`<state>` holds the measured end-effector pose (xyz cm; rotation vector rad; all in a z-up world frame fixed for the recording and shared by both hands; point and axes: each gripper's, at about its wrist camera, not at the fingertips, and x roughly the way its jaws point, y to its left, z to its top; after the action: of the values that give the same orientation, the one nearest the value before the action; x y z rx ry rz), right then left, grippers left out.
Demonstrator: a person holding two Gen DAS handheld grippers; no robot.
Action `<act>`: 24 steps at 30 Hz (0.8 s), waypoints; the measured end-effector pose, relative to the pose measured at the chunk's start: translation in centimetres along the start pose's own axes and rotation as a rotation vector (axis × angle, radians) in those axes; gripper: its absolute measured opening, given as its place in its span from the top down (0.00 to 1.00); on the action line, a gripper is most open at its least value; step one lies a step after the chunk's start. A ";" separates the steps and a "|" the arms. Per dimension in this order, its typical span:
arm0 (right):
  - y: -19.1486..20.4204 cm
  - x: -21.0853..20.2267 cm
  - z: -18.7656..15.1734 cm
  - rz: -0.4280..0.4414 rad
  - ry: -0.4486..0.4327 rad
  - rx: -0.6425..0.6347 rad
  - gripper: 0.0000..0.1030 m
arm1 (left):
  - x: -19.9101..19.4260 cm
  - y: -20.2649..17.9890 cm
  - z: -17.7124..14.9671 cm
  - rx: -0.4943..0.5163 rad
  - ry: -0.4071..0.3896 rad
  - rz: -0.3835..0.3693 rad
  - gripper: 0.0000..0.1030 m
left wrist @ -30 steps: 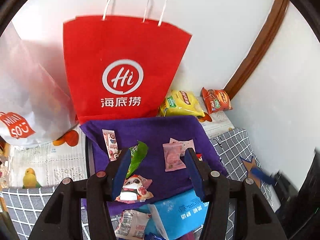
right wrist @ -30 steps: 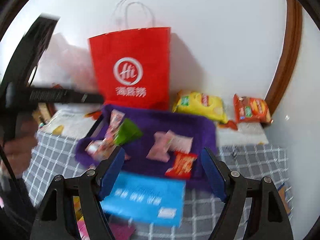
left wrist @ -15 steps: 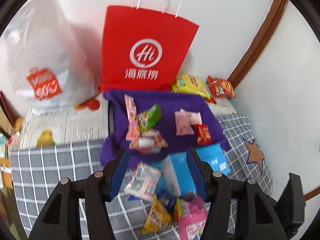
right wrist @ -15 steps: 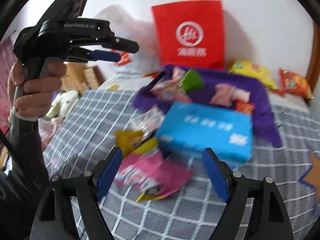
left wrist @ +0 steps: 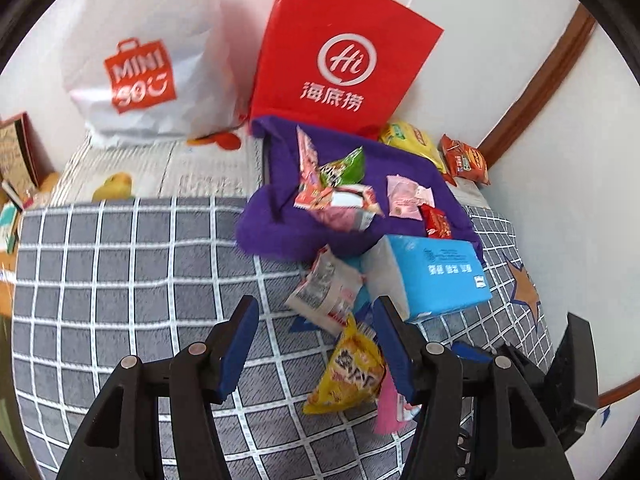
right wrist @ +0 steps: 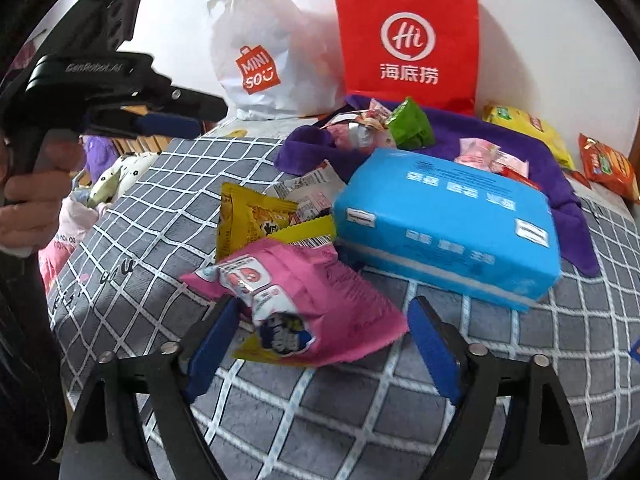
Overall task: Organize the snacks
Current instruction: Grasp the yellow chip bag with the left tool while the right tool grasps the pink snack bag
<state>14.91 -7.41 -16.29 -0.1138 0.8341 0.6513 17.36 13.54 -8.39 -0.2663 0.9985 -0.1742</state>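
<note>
Right claw point(right wrist: 320, 334): jaws opening, wide apart, astride the near end of the pink snack bag point(right wrist: 304, 300); pads not pressing it, nothing gripped.
Pink snack bag: lying flat on the grey checked bed cover point(right wrist: 140, 240), long axis running from the near right corner up to the far left; in the left wrist view only a pink sliver point(left wrist: 390, 404) shows behind the right finger.
Left claw point(left wrist: 316, 346): jaws partly open, empty, hanging over the bed cover point(left wrist: 120, 280); the yellow snack bag point(left wrist: 348, 372) lies just beside its right finger.
Yellow snack bag: in the right wrist view point(right wrist: 256, 216) it lies partly under the pink one, long axis pointing away from the camera.
Blue tissue pack point(right wrist: 444, 220): flat, long axis across the view, overlapping the purple cloth point(right wrist: 560, 176).
Purple cloth: carries small snacks, a green packet point(right wrist: 412, 124) among them.
Only in the right wrist view: the left claw from the side point(right wrist: 168, 116), with the hand point(right wrist: 36, 196) on its handle.
Backdrop: red paper bag point(left wrist: 344, 56) and white plastic bag point(left wrist: 144, 68) stand against the wall.
</note>
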 end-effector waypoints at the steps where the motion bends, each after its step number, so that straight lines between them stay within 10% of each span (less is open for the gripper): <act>1: 0.1 0.5 0.2 0.017 0.005 -0.001 0.12 | 0.1 0.2 -0.2 -0.004 0.005 0.005 0.45; 14: 2.1 -1.1 -0.8 0.040 -0.061 -0.075 0.23 | 1.3 1.4 -2.3 -0.026 0.035 0.009 0.45; 24: -5.8 -6.8 -4.6 -0.247 -0.089 0.186 0.22 | 4.9 -0.2 -5.3 -0.010 0.068 -0.024 0.44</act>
<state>11.93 -16.95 -15.45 -0.0190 0.7762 0.3422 15.50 11.30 -14.95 -0.2831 1.0645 -0.2009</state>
